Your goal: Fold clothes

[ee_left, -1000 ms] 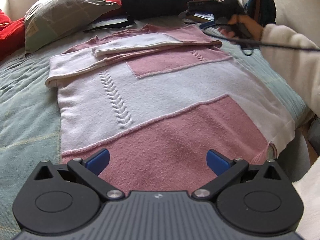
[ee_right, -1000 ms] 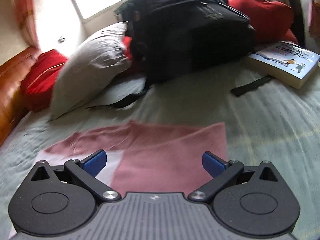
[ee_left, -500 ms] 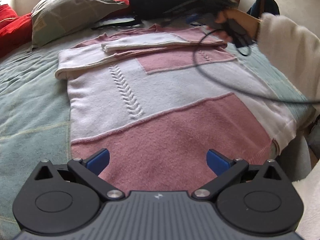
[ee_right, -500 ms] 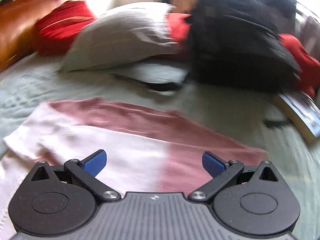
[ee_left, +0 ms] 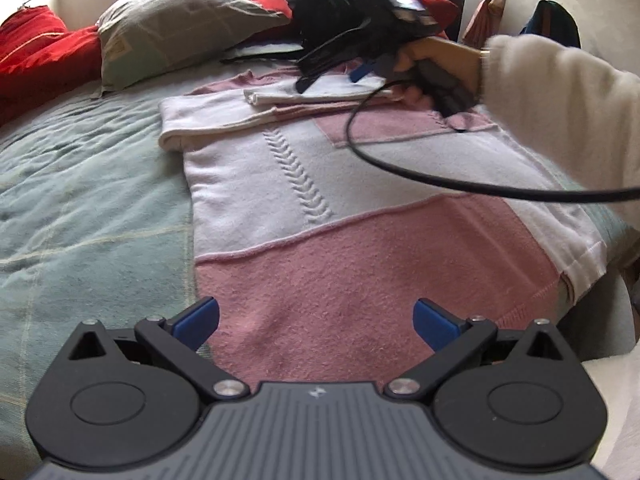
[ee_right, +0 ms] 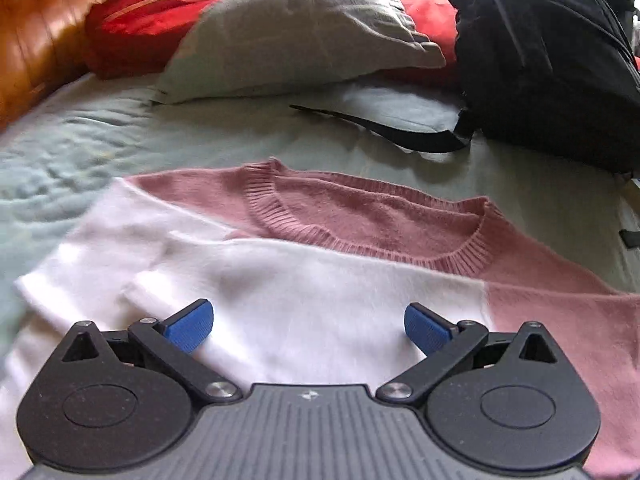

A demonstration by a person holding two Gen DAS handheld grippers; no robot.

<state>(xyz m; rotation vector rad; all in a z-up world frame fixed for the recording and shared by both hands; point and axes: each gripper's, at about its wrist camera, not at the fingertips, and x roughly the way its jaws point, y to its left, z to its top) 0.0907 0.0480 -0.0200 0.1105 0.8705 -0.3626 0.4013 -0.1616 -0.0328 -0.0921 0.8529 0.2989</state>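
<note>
My left gripper (ee_left: 316,322) hovers, jaws wide, over the sweater's (ee_left: 360,280) near pink hem; my right gripper (ee_right: 308,326), jaws wide, hangs over its folded sleeve (ee_right: 320,304) near the collar (ee_right: 360,220).

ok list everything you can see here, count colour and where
sweater: one, pink and white blocks, spread flat on the bed with its sleeves folded across the chest
bedspread: one, pale green, under the sweater
pillow: one, grey, at the head of the bed
red cushions: at least two, red, beside and behind the pillow
backpack: one, black, right of the pillow, strap trailing on the bedspread
headboard: one, orange-brown, far left
cable: one, black, hanging over the sweater
left gripper: one, black with blue pads, jaws open above the hem
right gripper: one, black with blue pads, jaws open above the sleeve near the collar
right hand: one, cream sleeve, holding the right gripper
</note>
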